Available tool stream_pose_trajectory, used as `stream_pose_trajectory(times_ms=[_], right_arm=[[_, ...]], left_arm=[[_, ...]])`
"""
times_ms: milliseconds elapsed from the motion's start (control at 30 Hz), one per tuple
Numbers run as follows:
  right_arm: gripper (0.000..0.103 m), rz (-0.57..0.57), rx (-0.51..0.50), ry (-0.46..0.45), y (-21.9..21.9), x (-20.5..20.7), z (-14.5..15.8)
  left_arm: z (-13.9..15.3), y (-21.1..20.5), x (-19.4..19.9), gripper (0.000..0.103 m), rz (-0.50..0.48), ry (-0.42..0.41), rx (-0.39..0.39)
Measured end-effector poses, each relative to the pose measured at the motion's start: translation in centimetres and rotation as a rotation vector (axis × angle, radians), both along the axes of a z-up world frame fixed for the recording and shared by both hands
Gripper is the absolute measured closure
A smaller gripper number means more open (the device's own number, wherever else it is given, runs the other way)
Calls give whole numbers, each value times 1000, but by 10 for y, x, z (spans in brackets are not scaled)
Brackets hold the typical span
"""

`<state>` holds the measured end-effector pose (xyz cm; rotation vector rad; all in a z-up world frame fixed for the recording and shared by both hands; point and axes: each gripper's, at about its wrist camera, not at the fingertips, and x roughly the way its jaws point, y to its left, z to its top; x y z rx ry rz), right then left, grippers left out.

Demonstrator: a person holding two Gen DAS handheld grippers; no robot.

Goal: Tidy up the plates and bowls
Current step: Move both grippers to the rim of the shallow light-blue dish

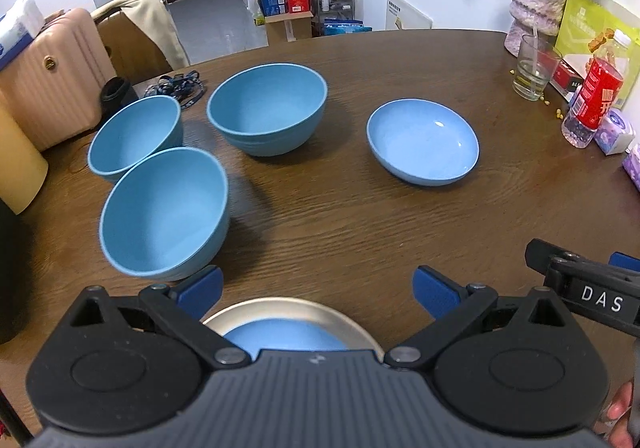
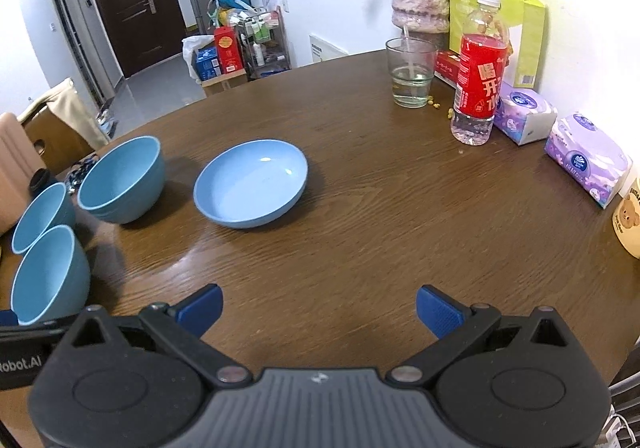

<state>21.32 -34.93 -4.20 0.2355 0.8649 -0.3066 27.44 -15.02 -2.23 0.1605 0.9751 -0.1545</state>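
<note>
On the housing of my right tool point(image 1: 584, 280), seen at the right edge of the left wrist view, I read "DAS"; the right wrist view shows "Robot.AI" on the left tool's body at its left edge. The clear plastic bottle with a red label point(image 2: 478, 76) carries large white Chinese characters I cannot fully read, and the two purple tissue packs point(image 2: 588, 158) bear a round blue logo too small to read.

My left tool point(image 1: 316, 290) has its blue fingers spread apart, gripping nothing; directly beneath it sits a silver-rimmed plate with a blue centre point(image 1: 288, 328), which only the left view shows. My right tool point(image 2: 318, 310) is likewise spread wide and empty over bare brown wooden surface point(image 2: 360, 228).

Ahead and left of the left tool stands a deep blue bowl point(image 1: 164, 212), touching a second deep blue bowl point(image 1: 134, 136) behind it. A third, larger blue bowl point(image 1: 267, 114) sits straight ahead, and a shallow glossy blue dish point(image 1: 422, 140) ahead to the right, well apart from the others.

Only the right view shows the tissue packs and a cream mug with a bear face point(image 2: 629, 218) at the surface's right edge. A drinking glass point(image 2: 411, 72) stands far ahead beside the bottle.
</note>
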Motion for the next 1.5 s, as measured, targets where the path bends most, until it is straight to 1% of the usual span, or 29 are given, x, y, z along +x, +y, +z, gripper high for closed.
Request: stream_pose_trajectory(times_ms=[367,633,1033,1133,1367,1500], right_arm=[[0,-17,7,24,-30,26,-7],[0,-21,12,43,-49,46,-14],[0,-30,10,65,-79,82,-25],[0,-21,20,62,-84,94,-27],[2,13,22,60,-86,130,-31],[5,46,34,67,-82,155,-37]], left_arm=[[-9,-34,25,0,3,27,10],[-17,-51,44,0,14,55,20],[-37,-80,80,0,37,104,19],[-42,-83,92,0,63,116,14],[-55,-80,124,0,171,146,-1],[-66,-77,145,0,233,167,-8]])
